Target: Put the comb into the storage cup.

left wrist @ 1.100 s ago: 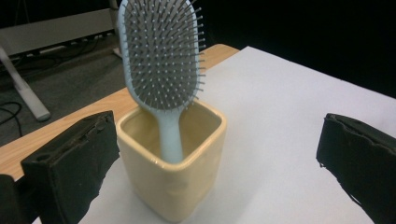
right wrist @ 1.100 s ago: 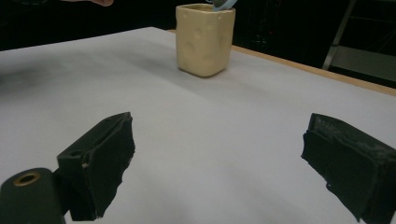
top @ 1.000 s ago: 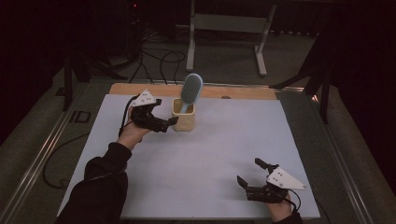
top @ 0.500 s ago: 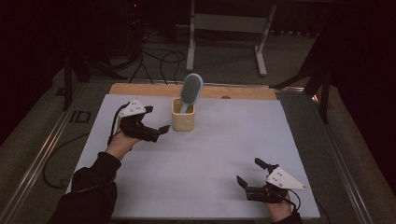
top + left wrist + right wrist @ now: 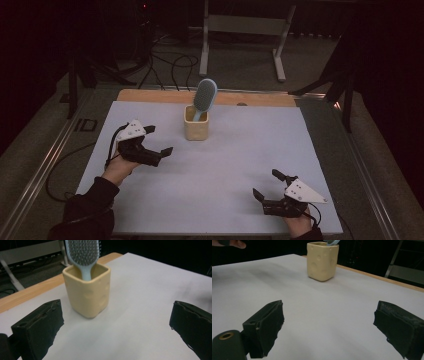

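Brush (image 5: 205, 95): stands handle-down in the cup (image 5: 196, 129), head above the rim, leaning toward the far side.
High view, cup: on the white sheet (image 5: 225, 170) near the table's far edge, upright.
High view, left gripper (image 5: 159, 152): near the cup, on its near left side, apart from it; jaws spread, nothing held.
High view, right gripper (image 5: 266, 187): at the near right corner, well apart from the cup; jaws spread, empty.
Left gripper view, cup (image 5: 87, 291): square, cream, ahead and left of centre between the jaws; brush (image 5: 83, 255) handle rests in the far corner, bristles toward the camera.
Right gripper view, cup (image 5: 322, 261): far off at the top; brush edge just above the rim.
Step in hand, judged: left gripper clearing away after the brush went in.
Doing it well: keep the jaws wide and low, move straight off without brushing the cup, since the top-heavy brush could tip it.
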